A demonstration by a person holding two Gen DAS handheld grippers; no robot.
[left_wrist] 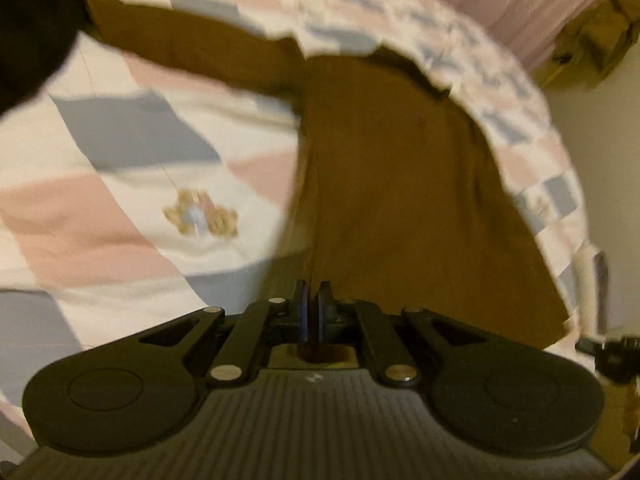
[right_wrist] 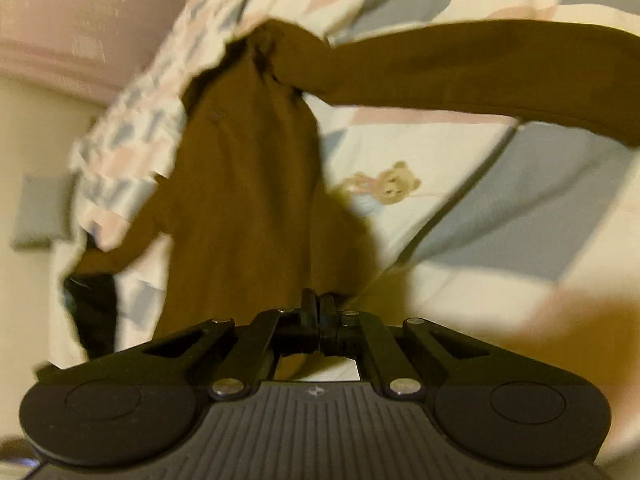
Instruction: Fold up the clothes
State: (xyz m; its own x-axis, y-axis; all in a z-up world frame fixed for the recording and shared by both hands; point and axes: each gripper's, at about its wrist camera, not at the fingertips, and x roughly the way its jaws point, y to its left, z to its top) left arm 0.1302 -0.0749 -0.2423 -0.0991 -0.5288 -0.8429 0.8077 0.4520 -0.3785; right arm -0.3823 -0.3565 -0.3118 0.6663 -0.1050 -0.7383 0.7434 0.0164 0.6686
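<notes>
A brown long-sleeved garment (left_wrist: 384, 184) lies partly lifted over a patchwork quilt (left_wrist: 120, 184). In the left wrist view its body runs up from my left gripper (left_wrist: 314, 300), whose jaws are shut on the cloth's near edge; one sleeve (left_wrist: 192, 52) stretches away to the upper left. In the right wrist view the same garment (right_wrist: 244, 184) rises from my right gripper (right_wrist: 319, 308), also shut on its edge. A sleeve (right_wrist: 460, 68) reaches off to the right. The picture is blurred.
The quilt (right_wrist: 500, 200) has pink, grey and cream patches with teddy bear prints (right_wrist: 392, 188). A black cloth (right_wrist: 94, 308) hangs at the bed's left edge, beside a grey cushion (right_wrist: 40, 208). A dark shape (left_wrist: 32, 28) fills the upper left corner.
</notes>
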